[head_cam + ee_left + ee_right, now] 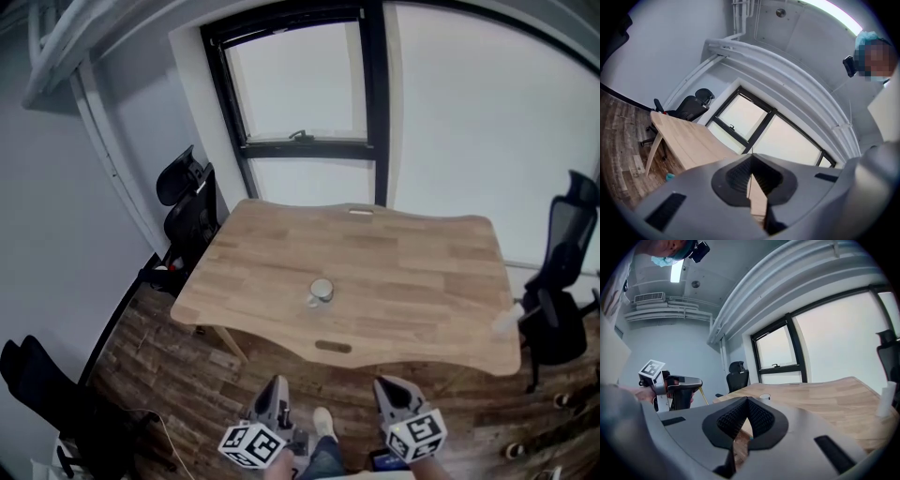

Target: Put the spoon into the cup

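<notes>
While the left claw (276,386) and the right claw (390,386) are each pinched shut on nothing, they hang short of the surface (422,267). At twelve o'clock from them, well apart, the cup (321,291) stands upright near the surface's middle.

The surface (412,272) is smooth, matt pale wood, the floor (169,375) darker wood planks. The left claw (751,164) and right claw (747,404) are matt grey plastic with ribbed black pads (761,420).
</notes>
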